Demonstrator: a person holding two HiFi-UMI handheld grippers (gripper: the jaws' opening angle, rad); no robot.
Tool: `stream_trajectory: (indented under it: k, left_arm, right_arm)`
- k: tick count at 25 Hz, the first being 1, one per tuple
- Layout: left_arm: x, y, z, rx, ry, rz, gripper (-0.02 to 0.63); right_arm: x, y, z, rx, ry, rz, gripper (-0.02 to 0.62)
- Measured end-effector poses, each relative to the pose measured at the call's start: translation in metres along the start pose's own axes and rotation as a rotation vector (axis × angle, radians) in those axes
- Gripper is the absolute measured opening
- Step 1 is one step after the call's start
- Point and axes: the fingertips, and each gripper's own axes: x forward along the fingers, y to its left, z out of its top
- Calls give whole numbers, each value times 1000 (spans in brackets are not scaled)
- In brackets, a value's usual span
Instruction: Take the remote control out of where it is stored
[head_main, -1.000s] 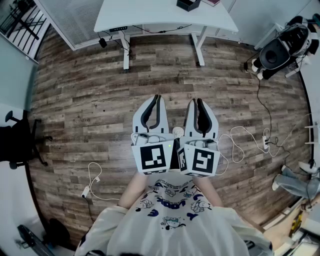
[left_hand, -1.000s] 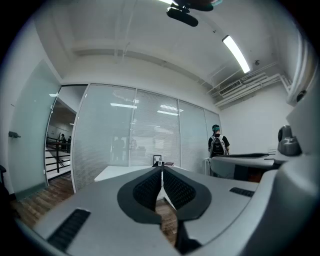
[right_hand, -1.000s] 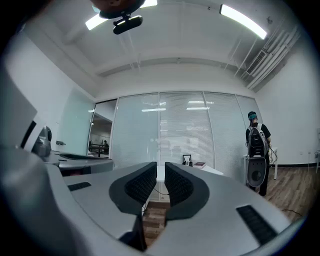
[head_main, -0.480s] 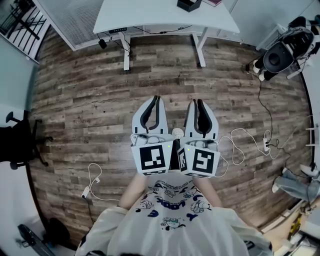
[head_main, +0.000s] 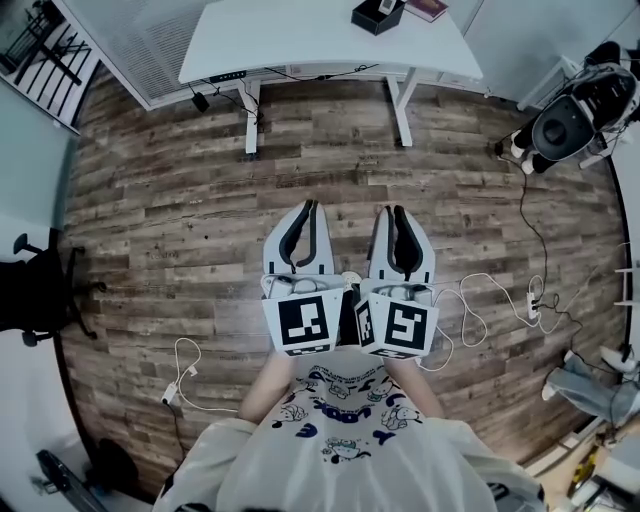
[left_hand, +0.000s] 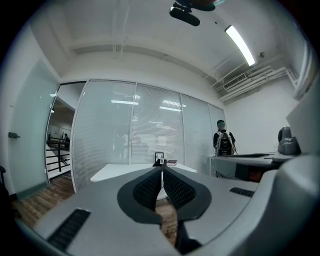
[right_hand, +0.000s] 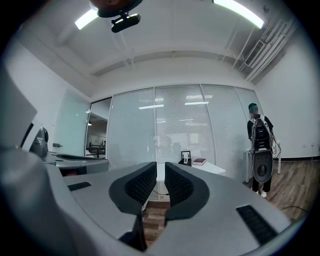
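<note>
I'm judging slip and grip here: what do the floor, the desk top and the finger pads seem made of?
The floor: matte wood-look planks with grain and seams; solid wood or laminate, can't tell.
The desk top: smooth white board, likely laminate; even, plain surface.
The finger pads: black with a dotted texture, probably rubber.

Head view: tabletop (head_main: 300, 40) cut off by the top edge; the black holder (head_main: 377, 14) and dark red book (head_main: 428, 8) on it are likewise truncated. Holder contents too small to identify in either gripper view: a pale upright item (right_hand: 186, 159) shows, nature undetermined. The person's hands are hidden beneath the marker cubes (head_main: 305, 322).
</note>
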Motion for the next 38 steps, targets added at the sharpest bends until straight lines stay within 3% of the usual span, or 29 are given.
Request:
stream_trajectory:
  k: [5, 13, 20, 29, 38]
  left_arm:
    - [52, -13, 13, -5, -24, 23, 26]
    - [133, -34, 16, -2, 3, 52, 26]
    - [171, -40, 14, -7, 9, 67, 26]
    - [215, -26, 9, -22, 12, 65, 26]
    - [302, 10, 18, -25, 1, 29, 26]
  right_arm:
    - [45, -39, 10, 16, -1, -1, 67]
    - [115, -87, 19, 0, -2, 69, 67]
    - [150, -121, 18, 17, 1, 50, 67]
    - [197, -120, 4, 32, 30, 54, 67]
    - [282, -123, 12, 31, 21, 14, 67]
